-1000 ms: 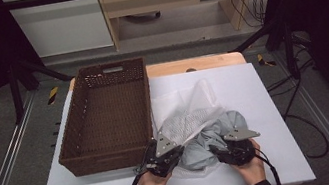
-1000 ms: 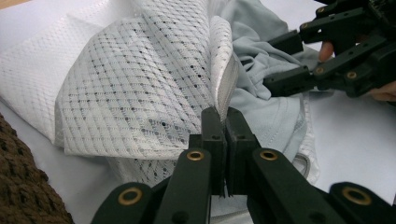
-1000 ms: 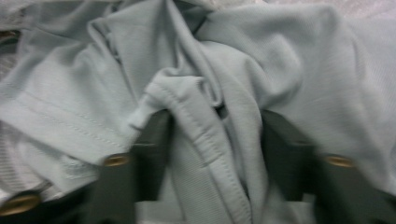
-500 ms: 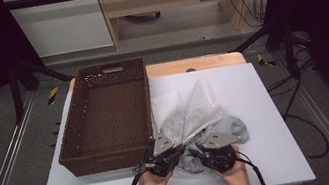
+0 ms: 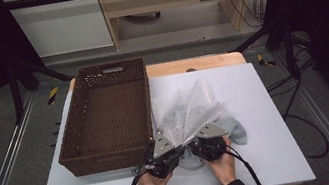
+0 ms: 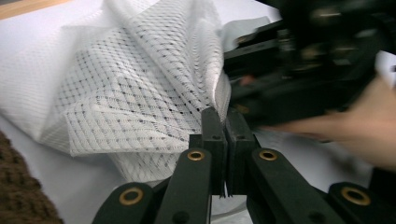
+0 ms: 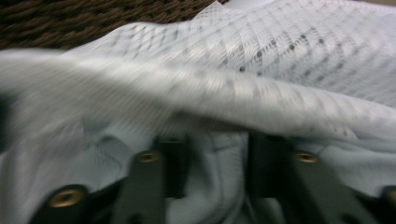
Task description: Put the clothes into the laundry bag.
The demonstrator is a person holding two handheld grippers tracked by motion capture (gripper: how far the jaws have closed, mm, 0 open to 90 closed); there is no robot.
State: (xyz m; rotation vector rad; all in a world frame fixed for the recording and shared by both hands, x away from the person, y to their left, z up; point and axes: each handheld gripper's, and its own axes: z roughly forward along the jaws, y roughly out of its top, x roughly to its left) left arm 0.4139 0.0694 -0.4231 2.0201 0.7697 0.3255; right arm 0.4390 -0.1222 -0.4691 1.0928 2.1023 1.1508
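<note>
A white mesh bag (image 5: 190,108) rises in a fan from the table, and my left gripper (image 5: 176,146) is shut on its near edge. In the left gripper view the closed jaws (image 6: 225,126) pinch the mesh (image 6: 140,93) at their tips. A pale grey garment (image 5: 237,131) lies bunched under and to the right of the bag. My right gripper (image 5: 193,144) is right beside the left one, pointing towards the basket. Its jaws (image 7: 217,163) have just been opening and stand apart. The garment (image 7: 93,158) lies between them, under the blurred mesh (image 7: 303,51).
A brown wicker basket (image 5: 68,149) stands empty to the left of the bag, its near corner close to my left gripper. Everything rests on a white board (image 5: 266,106) over a wooden table. Metal frame rails run along both sides.
My right gripper has moved left along the table's near side until it is beside the left one. The garment has bunched further under the bag. The left gripper has stayed still.
</note>
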